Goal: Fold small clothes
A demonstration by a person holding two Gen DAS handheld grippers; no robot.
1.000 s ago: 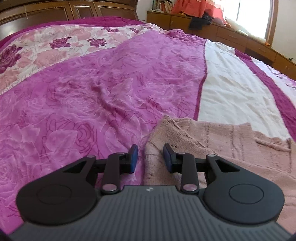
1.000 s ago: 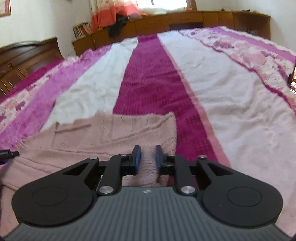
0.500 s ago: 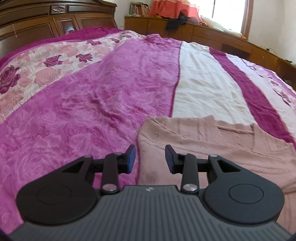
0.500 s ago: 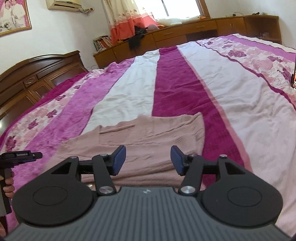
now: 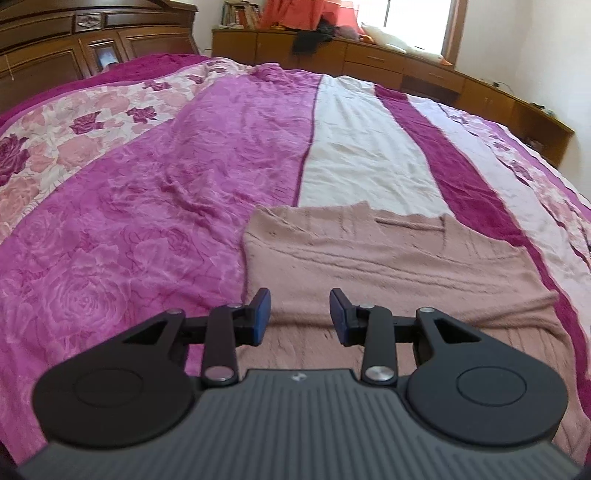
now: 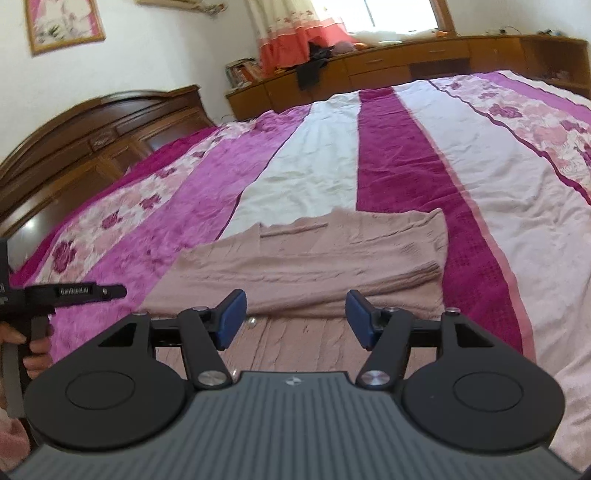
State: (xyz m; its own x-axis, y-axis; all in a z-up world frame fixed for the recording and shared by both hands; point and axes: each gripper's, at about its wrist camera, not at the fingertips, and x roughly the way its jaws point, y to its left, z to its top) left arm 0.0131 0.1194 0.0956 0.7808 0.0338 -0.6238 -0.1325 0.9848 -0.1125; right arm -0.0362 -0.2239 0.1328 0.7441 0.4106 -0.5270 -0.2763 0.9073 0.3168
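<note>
While both of my claws hang above the bed (image 5: 155, 206), nothing is held in either one. My left claw (image 5: 299, 315) has its blue pads set apart with bare knit showing between them, and my right claw (image 6: 293, 319) stands wider still, its pads well apart over the near part of the garment. From the right wrist view I can see the left tool's black body at the far left edge, with my hand (image 6: 31, 350) wrapped around its grip.

The pink knit sweater (image 5: 388, 266) lies flat on the near part of the bed, folded over so that a doubled layer forms a ridge across it; a pocket slit shows near its far edge. It rests across the seam where the magenta rose-patterned band meets the white stripe (image 5: 354, 155), and its right side reaches the dark magenta stripe (image 6: 395, 155).

Beyond that the bedspread (image 6: 517, 206) runs in long bands away from me: pale floral panels at both outer sides, magenta, white and deep magenta between. The cloth is lightly creased.

At the left stands a dark carved wooden headboard (image 6: 92, 133). Along the far wall runs a low wooden cabinet (image 5: 406, 70) with clothes heaped on it, books at its left end, and a bright window (image 6: 402, 14) with an orange-hemmed curtain (image 6: 291, 40) above. A framed picture (image 6: 62, 22) hangs on the white wall.
</note>
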